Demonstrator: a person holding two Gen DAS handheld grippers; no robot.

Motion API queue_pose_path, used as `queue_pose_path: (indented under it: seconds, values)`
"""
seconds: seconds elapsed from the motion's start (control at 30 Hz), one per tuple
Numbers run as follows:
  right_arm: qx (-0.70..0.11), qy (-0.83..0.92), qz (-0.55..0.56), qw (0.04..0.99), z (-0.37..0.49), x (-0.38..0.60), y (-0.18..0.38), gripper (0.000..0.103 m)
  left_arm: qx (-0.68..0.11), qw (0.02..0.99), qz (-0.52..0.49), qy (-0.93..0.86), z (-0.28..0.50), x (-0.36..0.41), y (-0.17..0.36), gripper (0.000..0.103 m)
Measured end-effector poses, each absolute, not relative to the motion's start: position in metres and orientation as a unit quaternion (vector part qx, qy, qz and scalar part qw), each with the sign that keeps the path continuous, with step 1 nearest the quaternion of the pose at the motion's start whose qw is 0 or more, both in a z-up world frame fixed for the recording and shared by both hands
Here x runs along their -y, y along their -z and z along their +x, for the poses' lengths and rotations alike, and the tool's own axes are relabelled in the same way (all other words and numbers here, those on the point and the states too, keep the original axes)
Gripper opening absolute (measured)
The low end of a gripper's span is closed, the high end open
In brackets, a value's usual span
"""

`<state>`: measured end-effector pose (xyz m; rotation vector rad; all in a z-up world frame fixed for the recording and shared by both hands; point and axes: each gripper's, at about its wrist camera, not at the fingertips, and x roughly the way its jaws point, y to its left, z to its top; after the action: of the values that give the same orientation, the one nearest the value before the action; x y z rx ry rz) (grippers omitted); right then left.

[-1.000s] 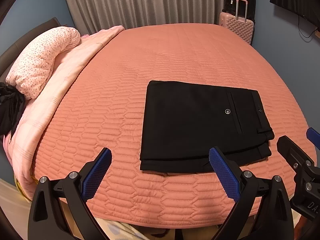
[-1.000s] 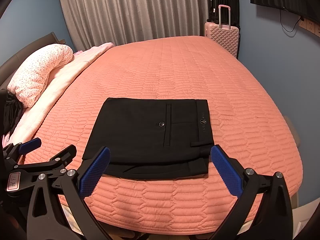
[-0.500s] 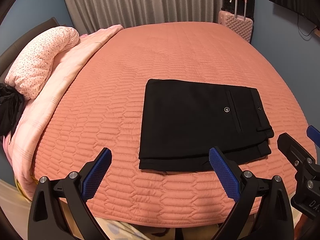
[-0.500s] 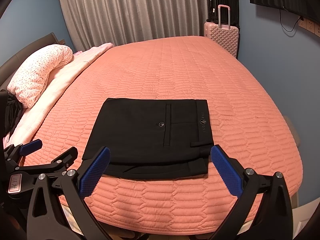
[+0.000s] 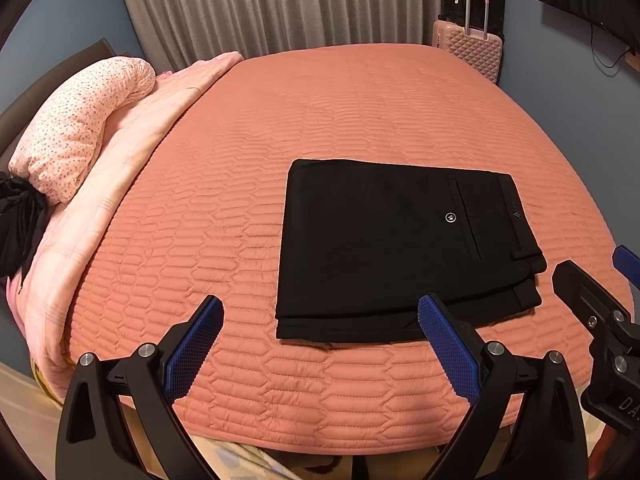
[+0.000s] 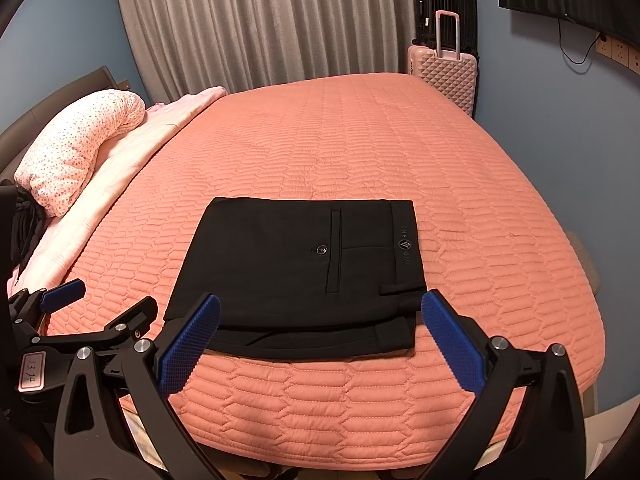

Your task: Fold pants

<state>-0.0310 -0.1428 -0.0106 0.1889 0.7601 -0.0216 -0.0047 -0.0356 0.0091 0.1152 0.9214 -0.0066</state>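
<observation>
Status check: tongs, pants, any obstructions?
Left tongs open, empty. Right tongs open, empty. Black pants folded flat on the bedspread. Nothing in the way.

Both wrist cameras sit low, just off the near edge of the bed [image 5: 360,100], and look forward and slightly down along their own spread blue-padded fingers toward the curtain [image 6: 260,20] at the far side. The left wrist view stands leftward, so the folded black pants [image 5: 380,248] fall right of its centre and the right gripper [image 5: 600,280] enters at its right border. The right wrist view faces the pants [image 6: 300,264] squarely, with the left gripper [image 6: 100,308] at its left border; both share the bed, pillow, curtain and pink suitcase [image 6: 444,72].
</observation>
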Motion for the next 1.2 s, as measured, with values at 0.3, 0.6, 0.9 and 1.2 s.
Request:
queue_pose_path:
  seconds: [0.3,0.6,0.9,1.2]
  values:
    - [-0.371,0.011,0.093,0.924,-0.0307,0.1438,0.009,0.098,-0.432,0.9,0.061,0.011,-0.0096,0.0355,-0.0102,0.094]
    - [-0.37,0.012,0.095,0.924,-0.0304,0.1459,0.0084,0.098,-0.42,0.904,0.075,0.001,-0.0119,0.0372,-0.0128,0.096]
    - [-0.37,0.011,0.092,0.925,-0.0298,0.1482,0.0096,0.098,-0.44,0.896,0.061,-0.005,-0.0053,0.0313,-0.013,0.097]
    - [-0.37,0.012,0.092,0.924,-0.0301,0.1473,0.0105,0.098,-0.447,0.893,0.057,-0.004,-0.0042,0.0294,-0.011,0.098]
